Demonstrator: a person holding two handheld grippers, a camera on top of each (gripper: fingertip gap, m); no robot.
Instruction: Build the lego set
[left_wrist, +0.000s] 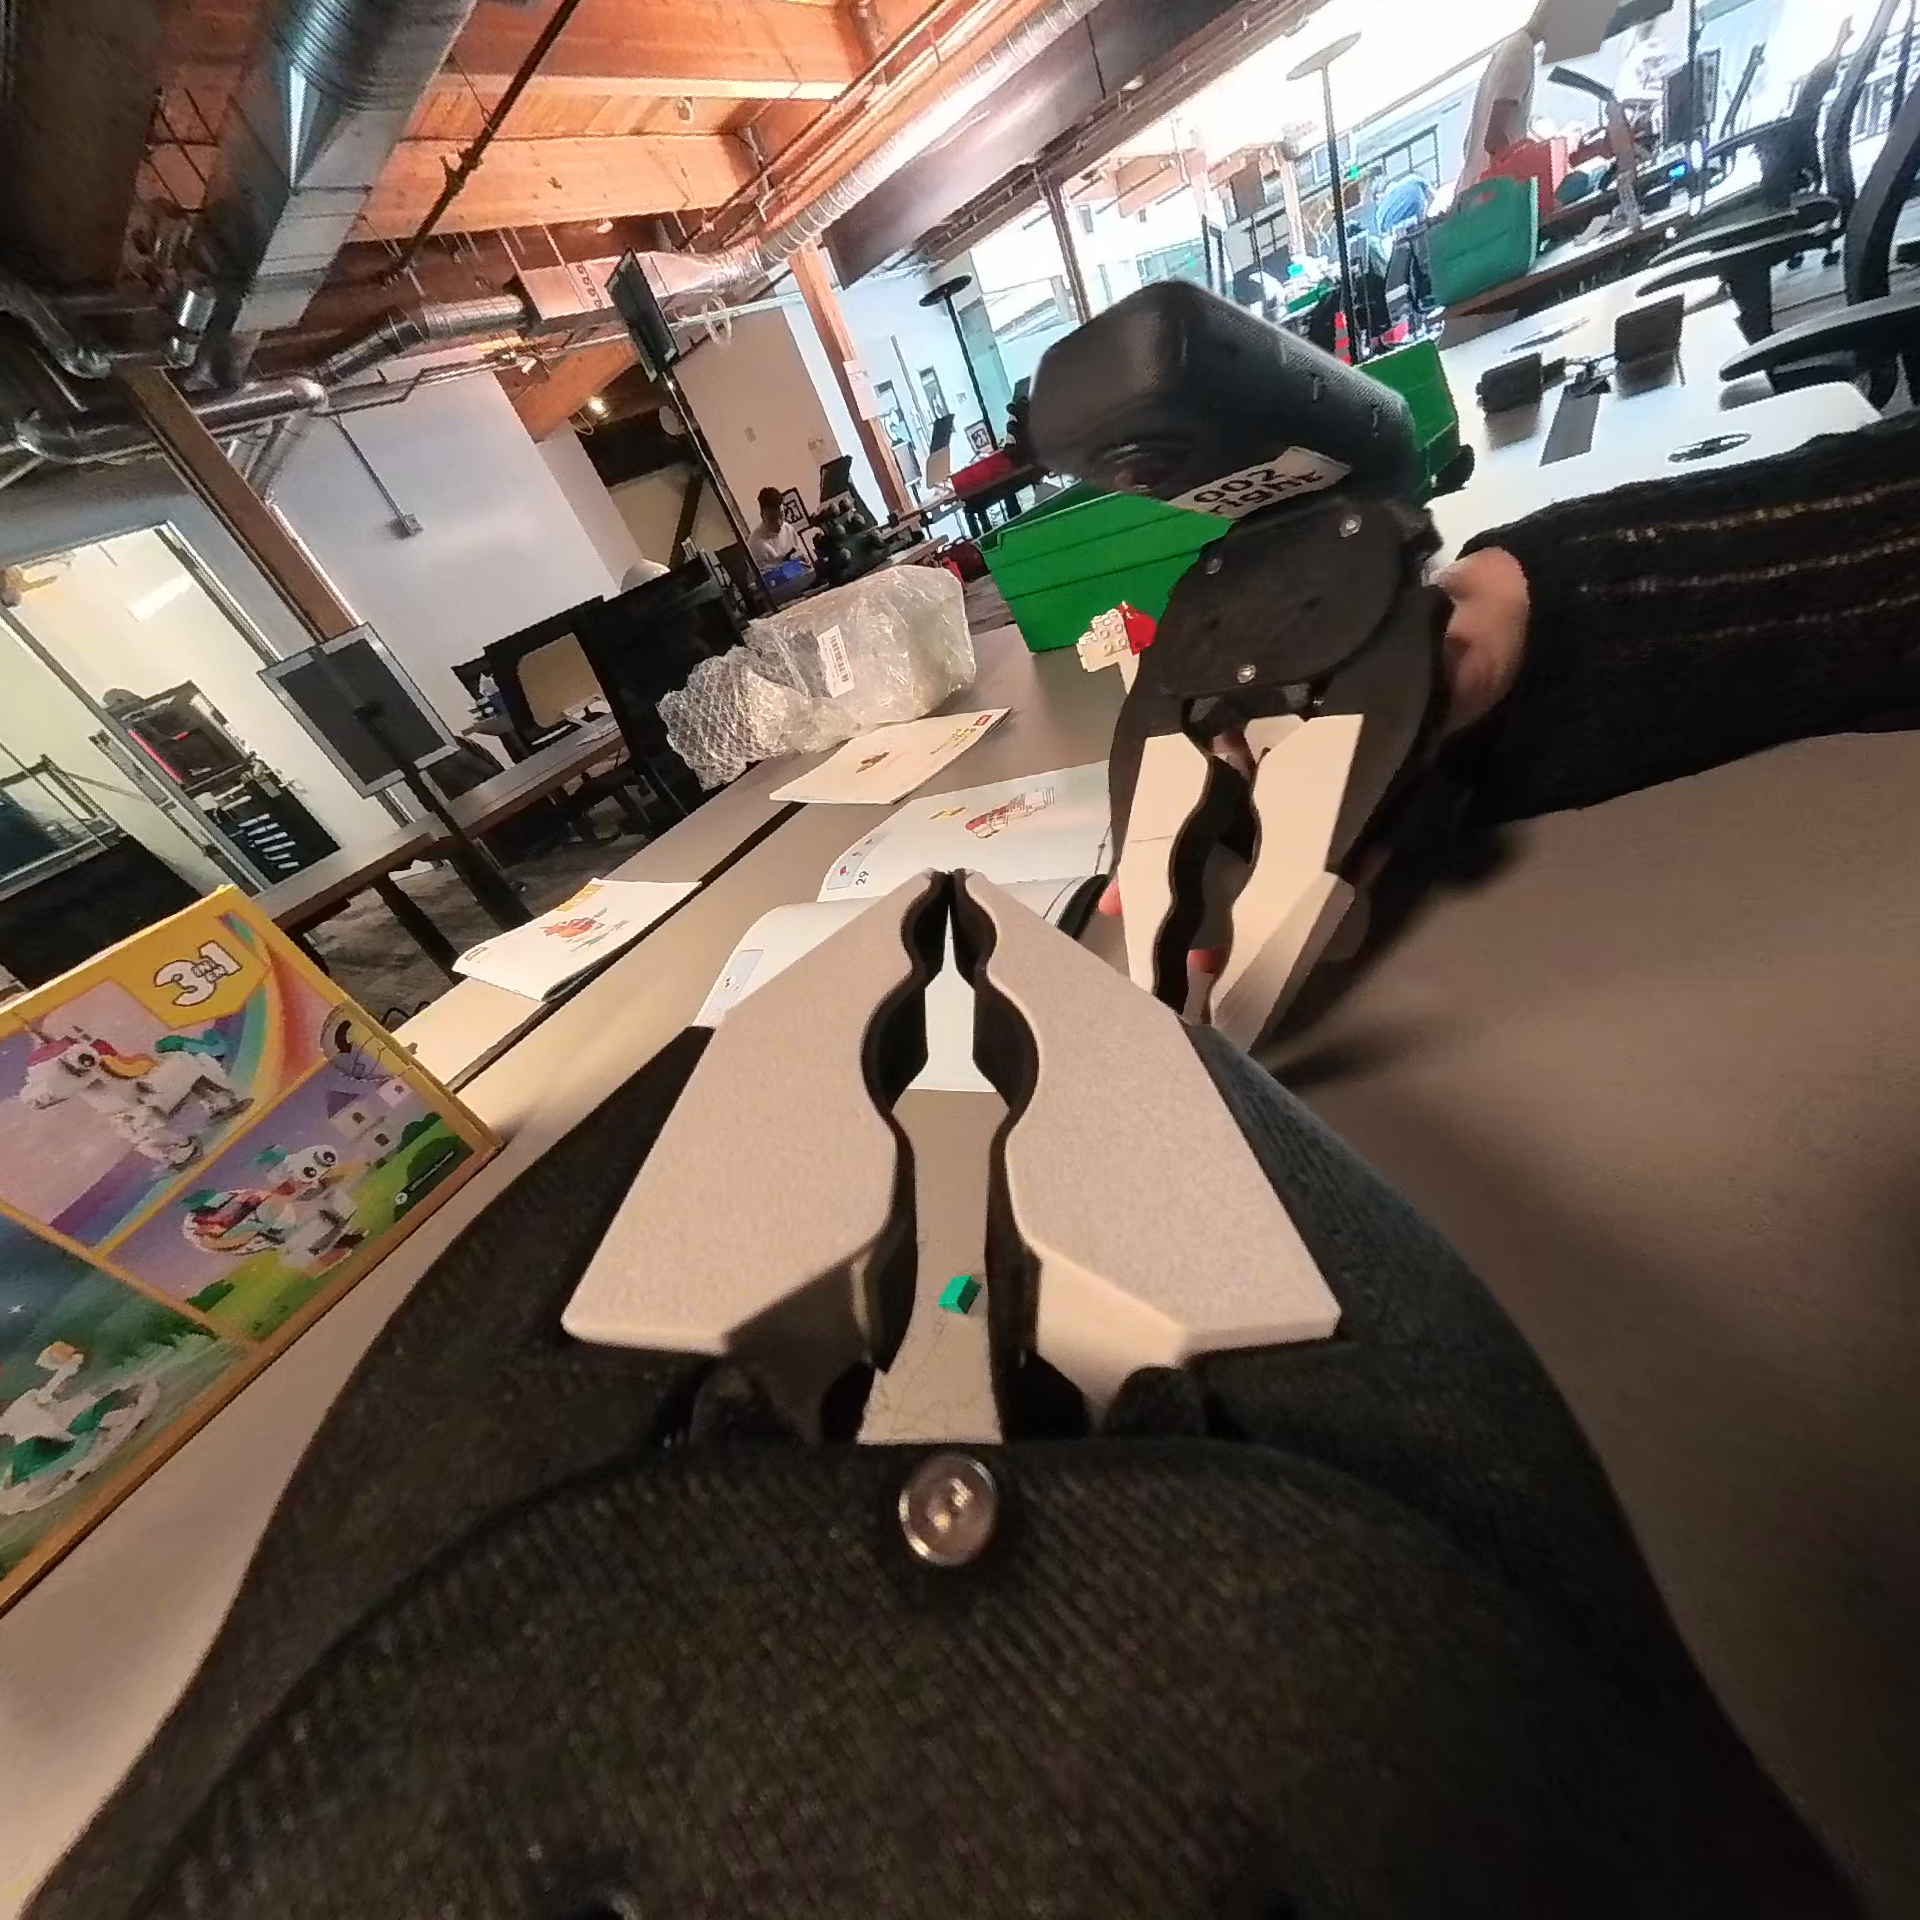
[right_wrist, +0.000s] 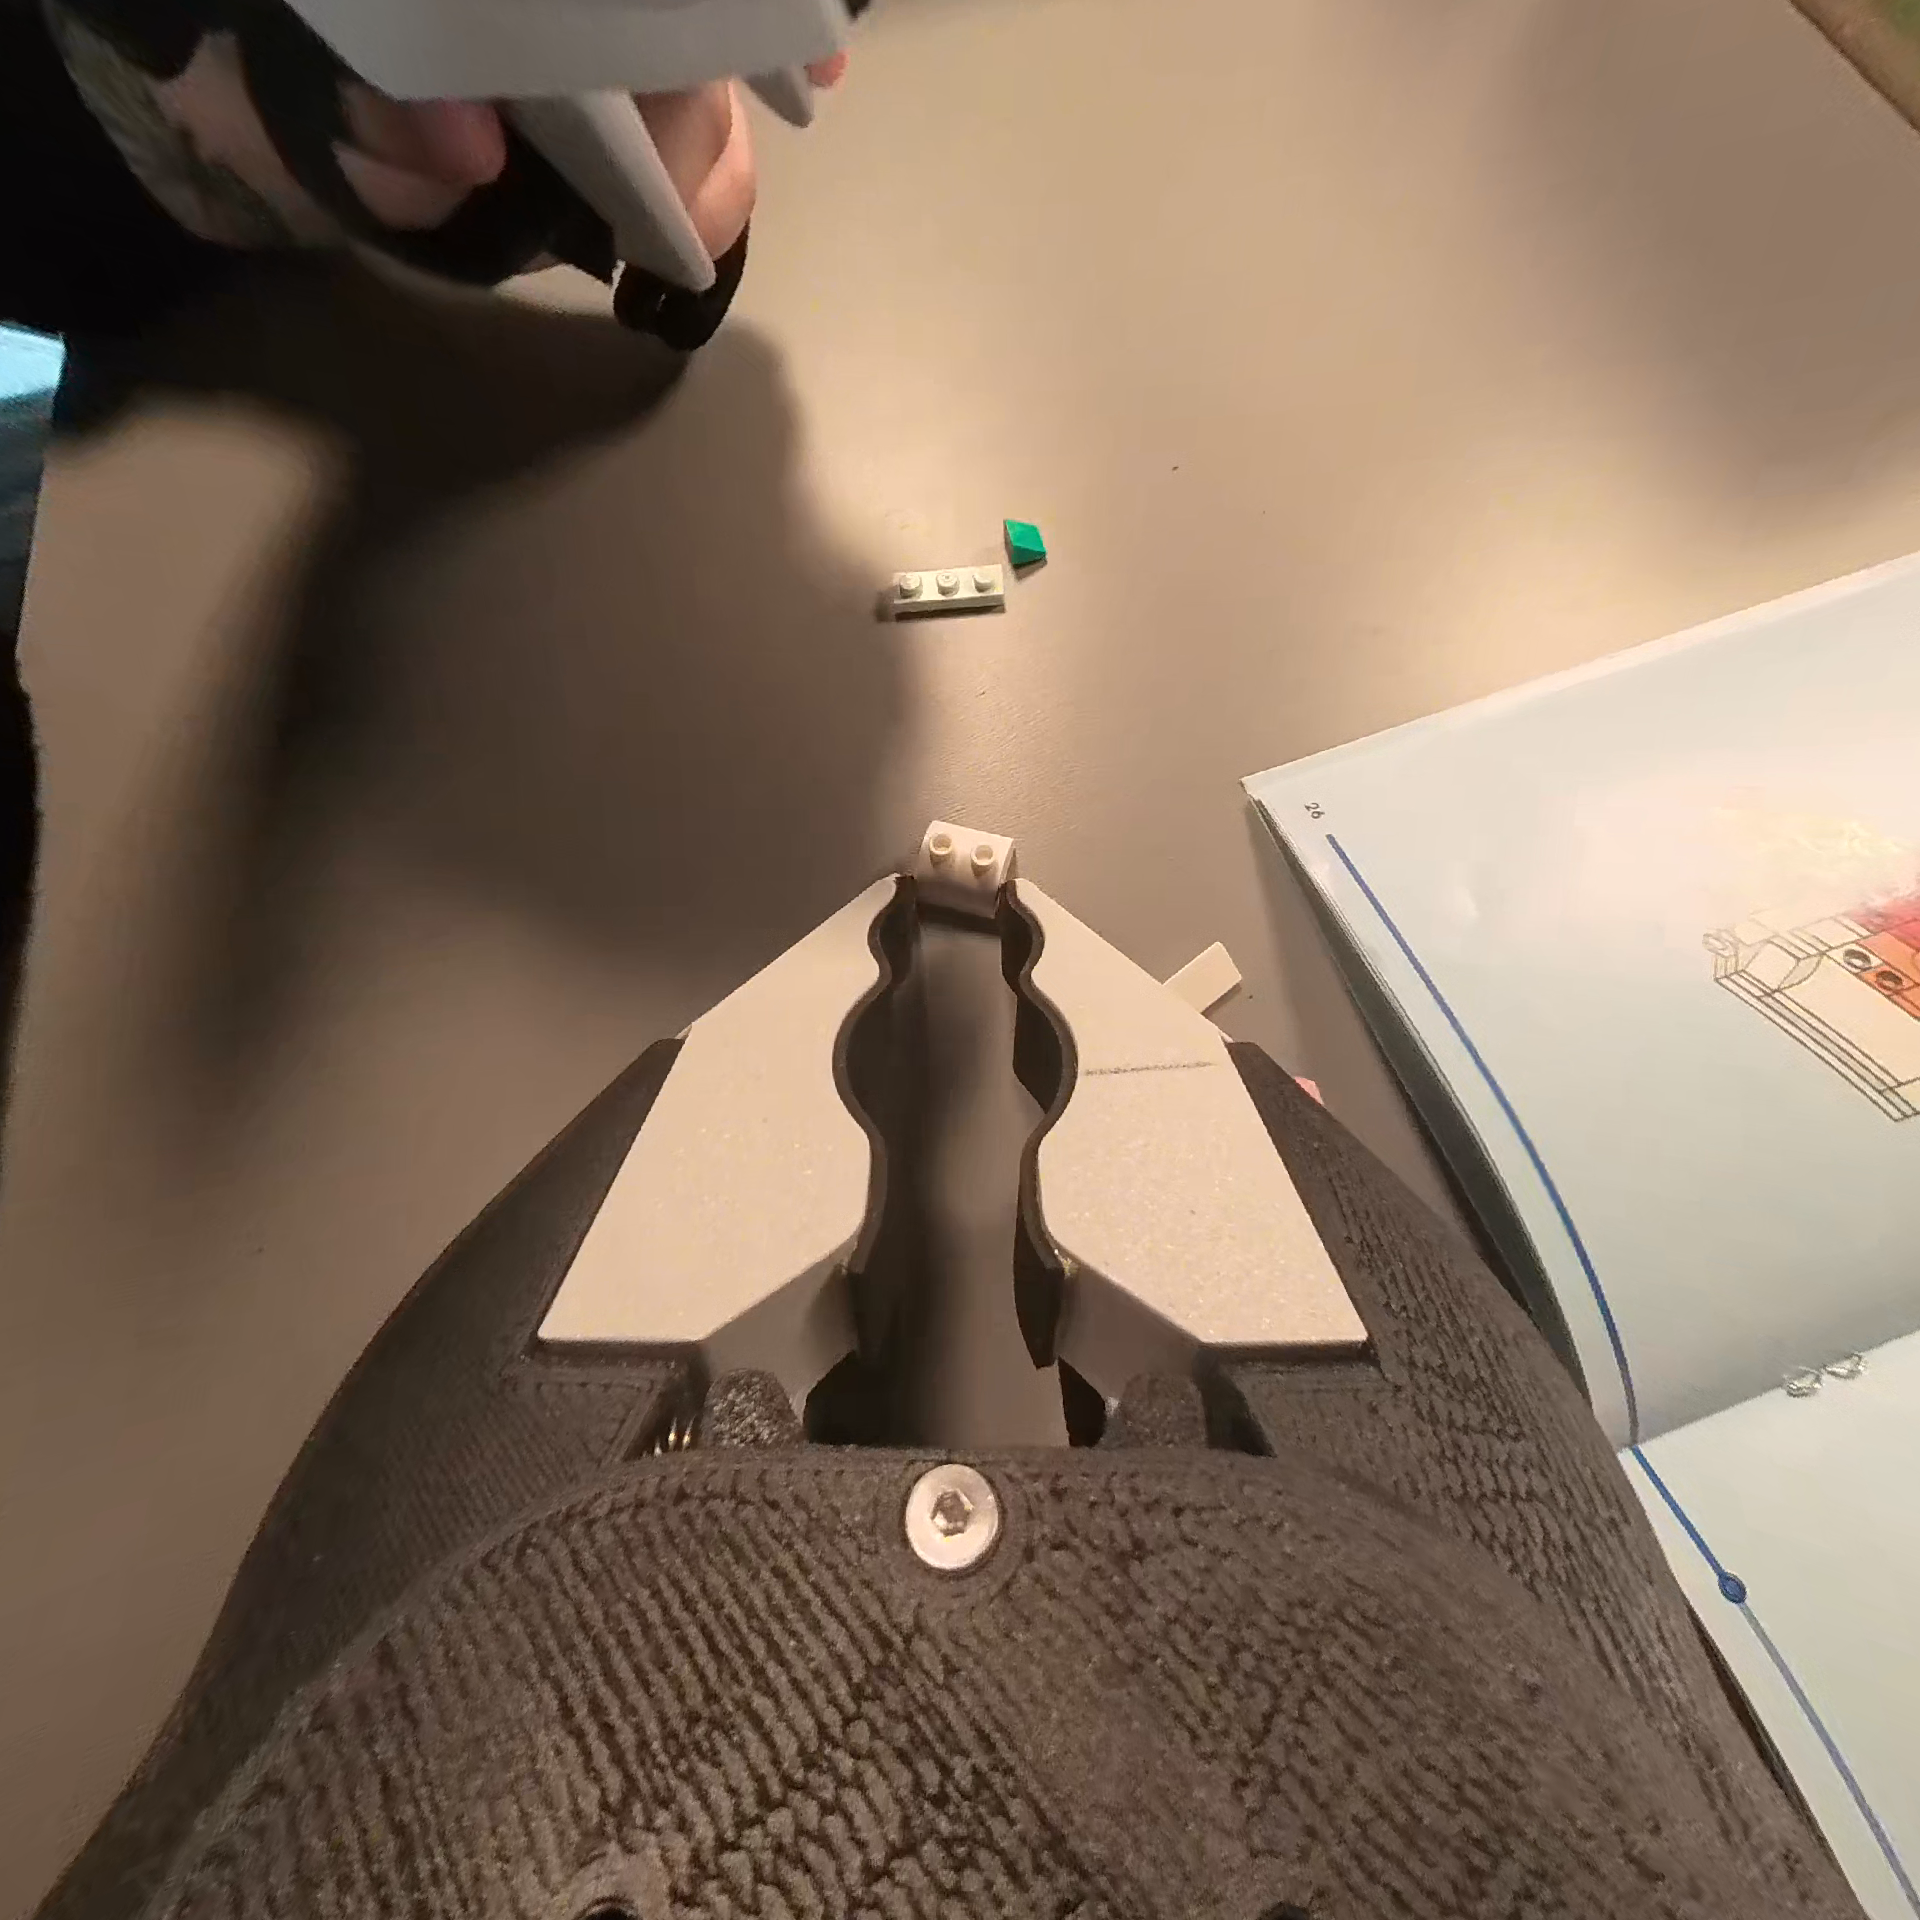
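Left wrist view: the left gripper, fingertips closed and empty, is held above the table at centre frame; a green piece is seen below. Right wrist view: a small white brick is pinched at the right gripper tips, centre frame; a grey plate lies beyond. Studs should be kept level before pressing.

White brick, grey plate, green slope, possibly teal.

Slope piece just right of plate on table; booklet farther right.
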